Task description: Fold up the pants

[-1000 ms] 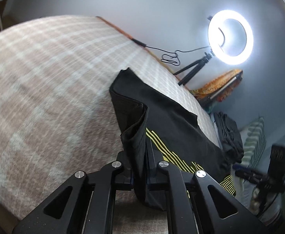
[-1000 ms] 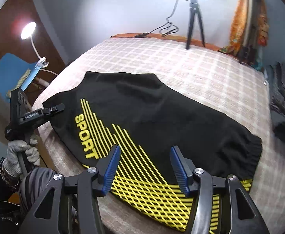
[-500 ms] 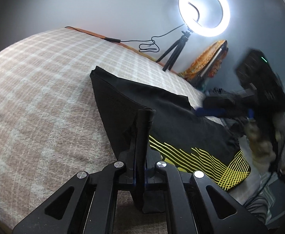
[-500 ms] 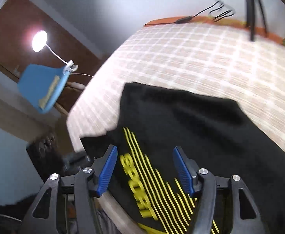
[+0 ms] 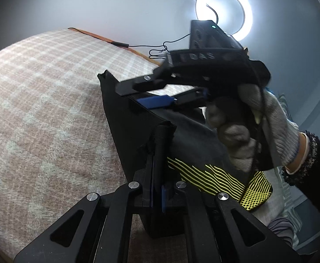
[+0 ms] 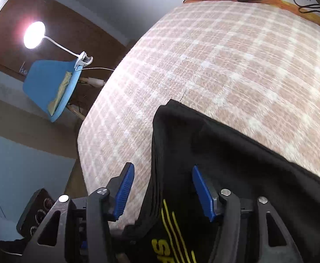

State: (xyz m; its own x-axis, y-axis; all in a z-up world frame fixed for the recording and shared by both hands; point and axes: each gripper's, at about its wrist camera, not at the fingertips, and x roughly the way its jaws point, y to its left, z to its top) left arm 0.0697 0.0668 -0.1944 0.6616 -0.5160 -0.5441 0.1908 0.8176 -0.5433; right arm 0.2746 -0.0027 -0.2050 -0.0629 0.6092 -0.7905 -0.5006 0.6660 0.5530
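Observation:
Black pants [image 5: 135, 129] with yellow stripes lie on the checked bed [image 5: 39, 109]. My left gripper [image 5: 157, 173] is shut on a bunched fold of the waistband edge and holds it lifted. In the left wrist view, a gloved hand [image 5: 254, 127] holds my right gripper [image 5: 142, 93] just above the far waistband corner. In the right wrist view, my right gripper [image 6: 163, 188] straddles the raised edge of the pants [image 6: 236, 164]. Its jaws are closing, and the blue pads [image 6: 124, 186] stand apart from the cloth between them.
A lit ring light [image 5: 224, 13] on a tripod stands behind the bed, its cable [image 5: 160, 48] trailing along the far edge. A blue chair [image 6: 52, 85] with a clip lamp [image 6: 33, 35] stands left of the bed [image 6: 225, 54].
My right gripper swept left across the pants, from over the striped leg to the waistband corner near my left gripper. The left gripper rolled slightly and kept its hold.

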